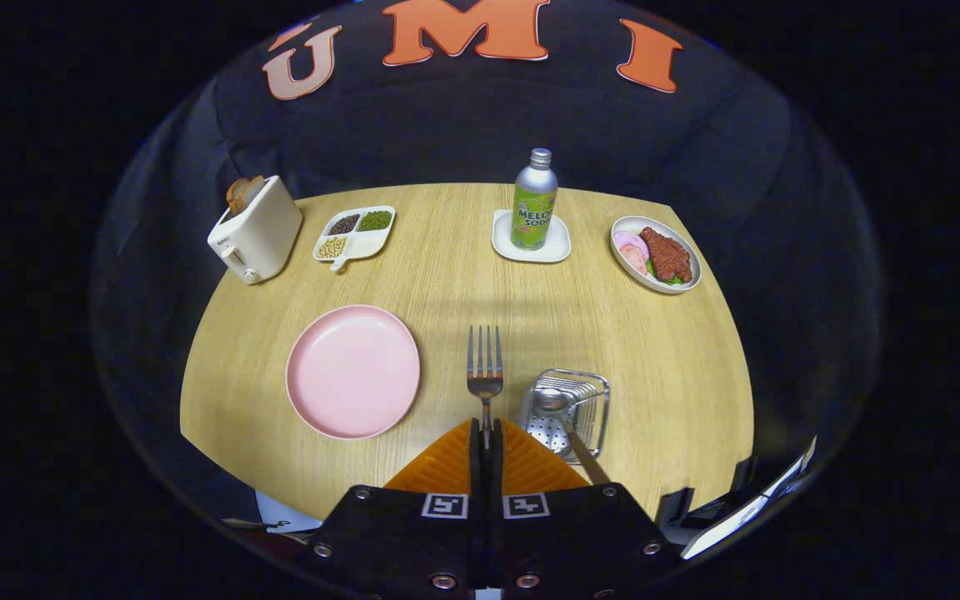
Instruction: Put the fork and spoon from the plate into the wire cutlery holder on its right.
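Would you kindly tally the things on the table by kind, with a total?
Cutlery: 2, the fork held in the shut gripper, the spoon in the wire holder
Dishes: 4, pink plate, divided tray, square saucer, food plate
Holders: 1
Toasters: 1
Bottles: 1
Total: 9

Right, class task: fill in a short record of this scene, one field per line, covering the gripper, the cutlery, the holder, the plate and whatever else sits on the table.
gripper: gripper shut on the fork's handle
fork: fork held, tines pointing ahead, between plate and holder
spoon: spoon already lying in the holder, handle sticking out
holder: wire cutlery holder right of the fingers
plate: pink plate left of the fingers
far side: toaster, divided dish, bottle on a white coaster, plate of food
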A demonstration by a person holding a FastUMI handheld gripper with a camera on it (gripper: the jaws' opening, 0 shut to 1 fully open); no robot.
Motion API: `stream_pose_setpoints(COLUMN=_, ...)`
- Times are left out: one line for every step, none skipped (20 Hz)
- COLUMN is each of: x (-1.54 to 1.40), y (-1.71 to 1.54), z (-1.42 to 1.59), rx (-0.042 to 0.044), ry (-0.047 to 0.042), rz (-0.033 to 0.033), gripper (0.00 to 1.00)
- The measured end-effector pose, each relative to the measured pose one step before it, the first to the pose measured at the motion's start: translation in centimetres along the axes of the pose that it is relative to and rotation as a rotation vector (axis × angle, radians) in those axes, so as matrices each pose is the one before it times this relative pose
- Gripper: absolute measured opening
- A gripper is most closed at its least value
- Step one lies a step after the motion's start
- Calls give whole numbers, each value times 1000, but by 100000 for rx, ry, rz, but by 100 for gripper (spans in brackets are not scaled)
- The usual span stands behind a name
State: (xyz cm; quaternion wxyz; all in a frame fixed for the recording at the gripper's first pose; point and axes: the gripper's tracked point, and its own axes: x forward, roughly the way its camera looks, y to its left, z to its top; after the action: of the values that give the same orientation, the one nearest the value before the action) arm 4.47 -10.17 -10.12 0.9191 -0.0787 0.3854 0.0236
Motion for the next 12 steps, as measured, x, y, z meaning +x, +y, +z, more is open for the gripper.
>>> stream_pose_setpoints(x=-224, y=-886, z=-76, rx=-979, ry=1211, rz=-187, gripper=1)
stream_pose_setpoints(x=-177, y=-689, z=-197, rx=-1332, ry=1610, rz=-80, gripper=1)
stream_pose_setpoints(x=22, y=-637, z=-110, rx=-1431, ry=1768, rz=-52, gripper=1)
stream_pose_setpoints(x=84, y=-646, z=-325, rx=-1578, ry=2017, rz=165, gripper=1)
stream_pose_setpoints(x=46, y=-611, z=-284, rx=-1435, ry=2140, rz=157, gripper=1)
stream_pose_setpoints(x=157, y=-478, z=-396, rx=-1290, ry=2155, rz=304, gripper=1)
stream_pose_setpoints(x=85, y=-383, z=-337, rx=-973, ry=2019, rz=540, gripper=2)
stream_pose_setpoints(x=109, y=-365, z=-473, rx=-1041, ry=2094, rz=696, gripper=2)
stream_pose_setpoints(x=119, y=-310, z=-229, rx=-1198, ry=1561, rz=450, gripper=2)
stream_pose_setpoints(x=186, y=-294, z=-441, rx=-1441, ry=1891, rz=206, gripper=2)
stream_pose_setpoints(x=231, y=-255, z=-359, rx=-1357, ry=1956, rz=148, gripper=2)
stream_pose_setpoints(x=264, y=-205, z=-349, rx=-1318, ry=2014, rz=235, gripper=2)
